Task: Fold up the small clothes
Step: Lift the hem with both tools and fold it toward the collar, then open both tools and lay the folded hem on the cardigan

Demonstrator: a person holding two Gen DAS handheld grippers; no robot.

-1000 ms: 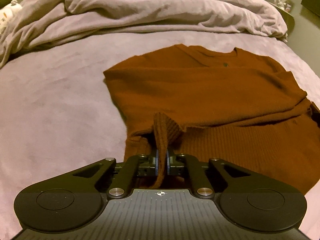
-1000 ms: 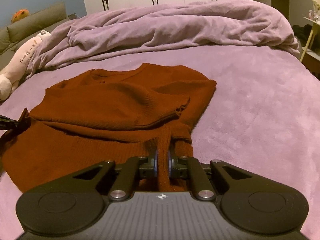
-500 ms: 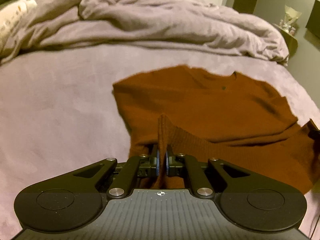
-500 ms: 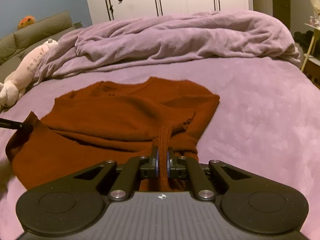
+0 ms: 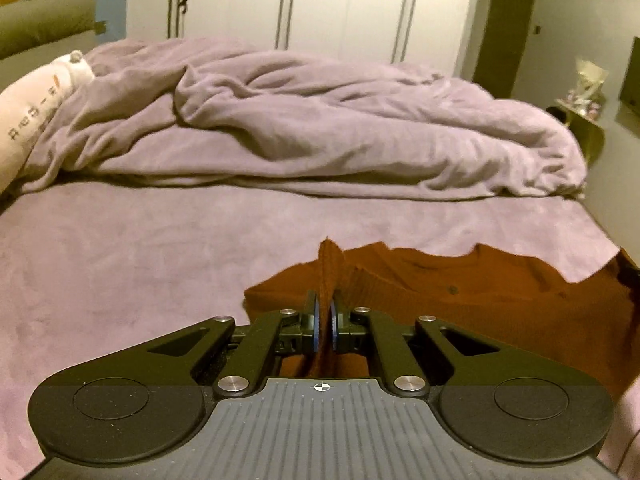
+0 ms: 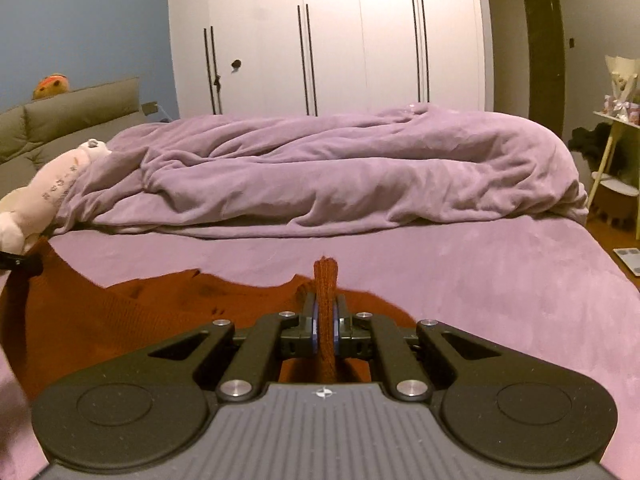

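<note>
While both grippers pinch ribbed hem, rust-brown knitted sweater (image 5: 480, 304) hangs ahead over purple bed (image 5: 120, 264); left gripper (image 5: 324, 326) and right gripper (image 6: 326, 330) jaws pressed on knit corners. Collar lies farther away, toward crumpled lilac duvet (image 6: 340, 168).

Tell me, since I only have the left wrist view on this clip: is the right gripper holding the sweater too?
Observer: Yes. The right gripper is shut on a ribbed fold of the rust sweater, which stands up between its pads.
Operator: What lies beyond it on that side?
Observer: The sweater ends right beside that gripper. Past it there is only purple sheet.
Operator: Can you see the left gripper from there?
Observer: Only the dark tip of the left gripper shows at the left edge, with the sweater's corner raised up to it.
</note>
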